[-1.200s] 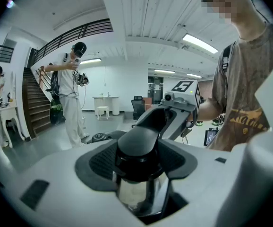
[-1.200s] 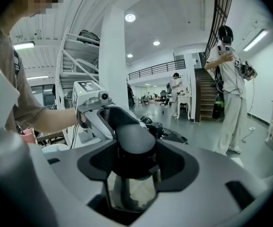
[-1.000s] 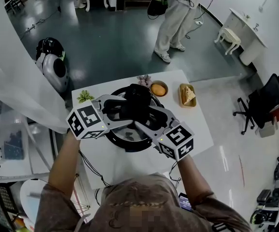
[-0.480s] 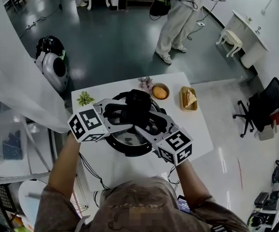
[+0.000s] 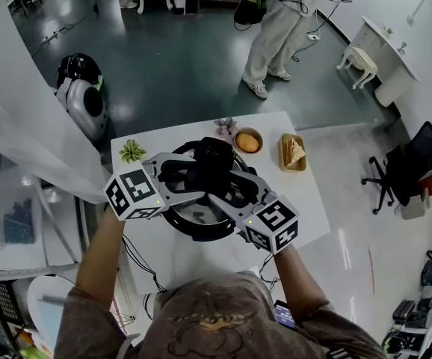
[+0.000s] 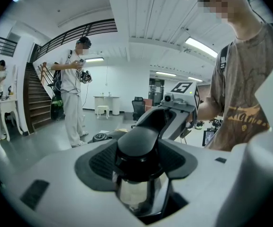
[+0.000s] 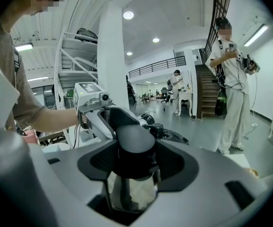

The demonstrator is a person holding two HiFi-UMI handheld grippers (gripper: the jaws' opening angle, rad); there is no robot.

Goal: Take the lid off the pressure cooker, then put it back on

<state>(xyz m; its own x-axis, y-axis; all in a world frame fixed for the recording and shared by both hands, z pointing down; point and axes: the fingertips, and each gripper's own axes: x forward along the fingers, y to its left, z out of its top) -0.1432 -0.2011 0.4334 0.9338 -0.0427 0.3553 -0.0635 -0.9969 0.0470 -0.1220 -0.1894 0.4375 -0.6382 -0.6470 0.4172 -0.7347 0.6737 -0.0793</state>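
Left gripper [image 5: 192, 172] and right gripper [image 5: 229, 184] meeting over pressure cooker [image 5: 195, 234] on white tabletop [image 5: 302, 208]. Left jaws clamping black lid handle [image 6: 137, 148] from 1 side. Right jaws clamping same handle from opposite side, shiny steel showing just below grip. Lid [image 5: 212, 155] sitting centred over cooker; seated or raised, cannot tell. Beyond cooker: bowl [image 5: 247, 140] holding orange content, tray [image 5: 291, 149] just beside it, green item [image 5: 131, 150] lying near far left corner. 1 person [image 5: 276, 28] standing on floor past tabletop.
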